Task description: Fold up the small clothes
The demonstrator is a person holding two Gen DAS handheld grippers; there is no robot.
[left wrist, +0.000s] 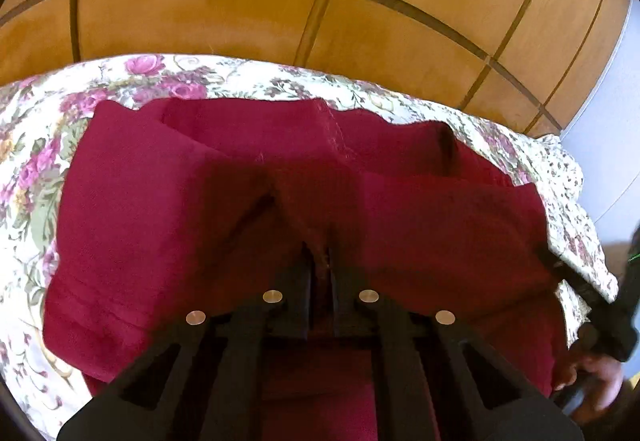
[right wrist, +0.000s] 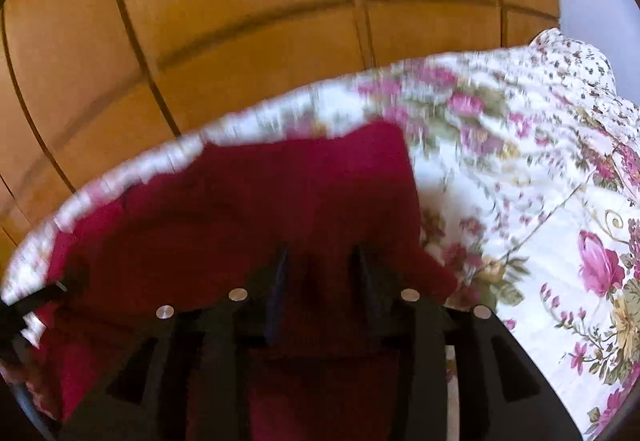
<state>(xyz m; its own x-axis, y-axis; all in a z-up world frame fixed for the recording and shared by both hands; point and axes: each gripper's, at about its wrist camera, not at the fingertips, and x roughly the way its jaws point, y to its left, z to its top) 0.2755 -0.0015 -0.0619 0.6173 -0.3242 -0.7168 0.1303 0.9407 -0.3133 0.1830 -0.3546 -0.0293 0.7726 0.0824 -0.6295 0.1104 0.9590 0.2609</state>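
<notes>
One dark red garment [left wrist: 168, 225] lies spread on the flowered bedspread [left wrist: 36, 145], close to the far edge by the wooden wardrobe [left wrist: 200, 13]. The left tongs [left wrist: 320, 261] are pinched nearly closed on a raised ridge of the red cloth. The right tongs [right wrist: 320, 265] stand parted over the cloth, holding nothing. I count one garment, two tongs, one bedspread. The risk, as I judge it: the thin pinch slips, or takes only the top layer, and the fold comes out crooked.
</notes>
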